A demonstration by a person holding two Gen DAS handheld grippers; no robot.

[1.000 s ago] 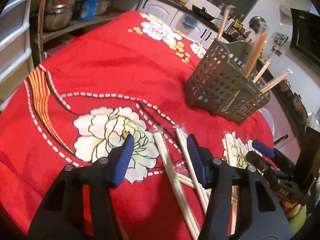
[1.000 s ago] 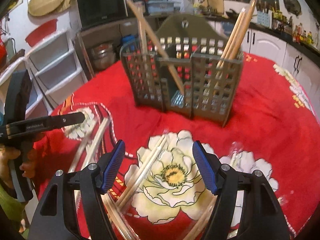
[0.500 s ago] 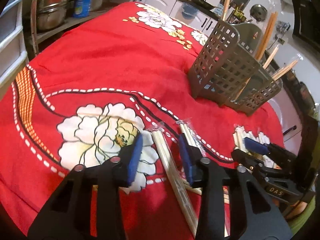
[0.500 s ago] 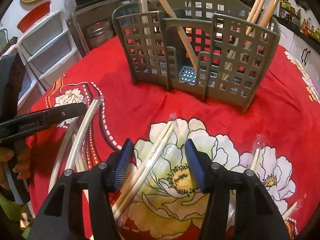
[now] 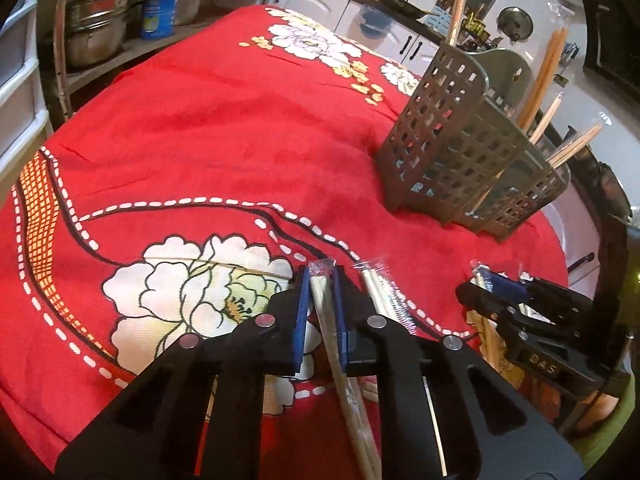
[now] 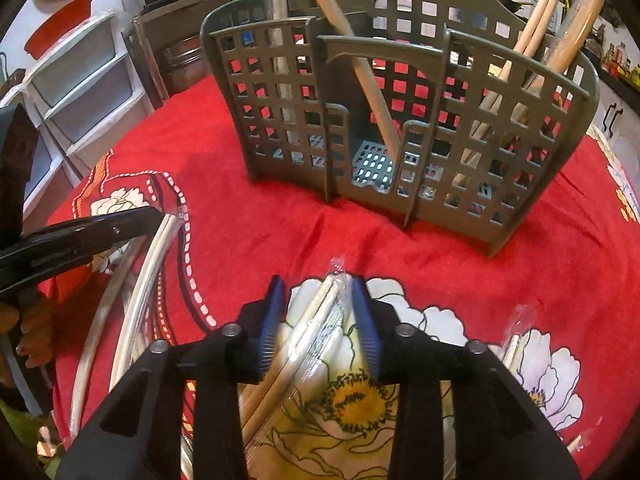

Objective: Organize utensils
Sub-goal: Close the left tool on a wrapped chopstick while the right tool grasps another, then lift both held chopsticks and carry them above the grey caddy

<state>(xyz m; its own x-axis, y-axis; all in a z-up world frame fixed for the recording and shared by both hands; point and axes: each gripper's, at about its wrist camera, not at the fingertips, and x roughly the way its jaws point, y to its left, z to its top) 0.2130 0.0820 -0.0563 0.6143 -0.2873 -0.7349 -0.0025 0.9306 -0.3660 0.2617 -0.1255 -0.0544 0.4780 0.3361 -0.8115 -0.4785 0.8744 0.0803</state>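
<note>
left wrist: low, close over red tablecloth [image 5: 224, 128], caddy [image 5: 452, 152] at 2 o'clock | right wrist: close, caddy [image 6: 404, 120] at 12 o'clock | shared: caddy, tablecloth
</note>
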